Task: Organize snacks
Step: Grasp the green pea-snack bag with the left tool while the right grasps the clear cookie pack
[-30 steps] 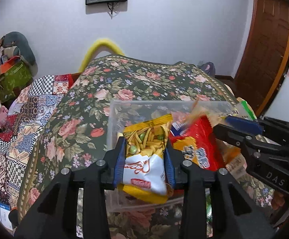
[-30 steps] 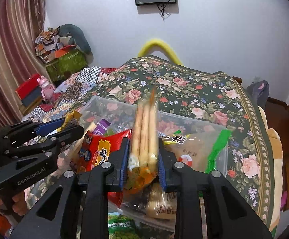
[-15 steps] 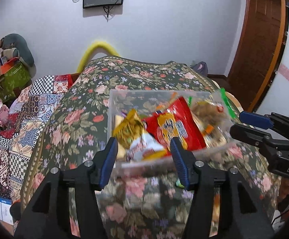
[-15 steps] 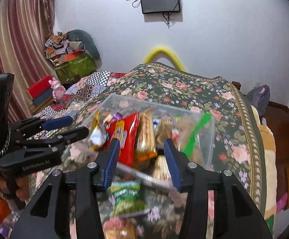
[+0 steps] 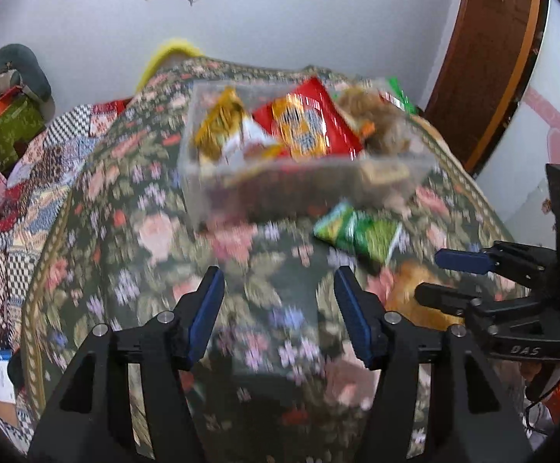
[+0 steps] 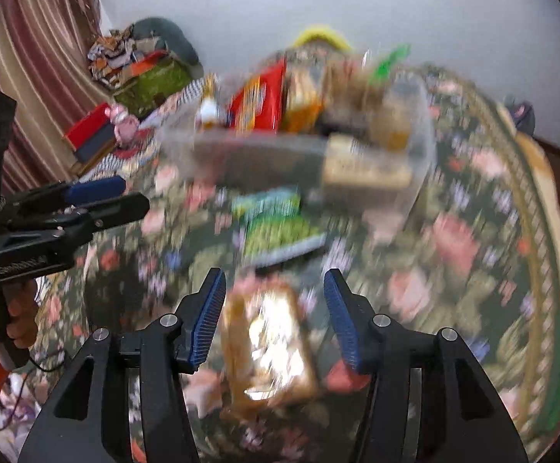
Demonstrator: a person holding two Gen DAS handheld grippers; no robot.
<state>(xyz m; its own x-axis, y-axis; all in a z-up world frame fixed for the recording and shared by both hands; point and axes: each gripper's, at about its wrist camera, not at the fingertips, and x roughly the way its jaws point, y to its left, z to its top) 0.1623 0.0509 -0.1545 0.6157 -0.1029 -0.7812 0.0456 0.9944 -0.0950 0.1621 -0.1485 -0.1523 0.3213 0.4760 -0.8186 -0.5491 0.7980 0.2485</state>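
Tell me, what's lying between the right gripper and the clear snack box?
A green snack packet lies on the floral bedspread between the right gripper and the box, clearest in the right wrist view.

Motion blur smears bin (image 6: 415,142) contents; labels unreadable.

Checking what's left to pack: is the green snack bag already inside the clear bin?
No, the green bag lies on the bedspread in front of the bin.

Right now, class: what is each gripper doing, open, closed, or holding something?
Left gripper: open, holding nothing.
Right gripper: open, holding nothing, above a golden snack packet.
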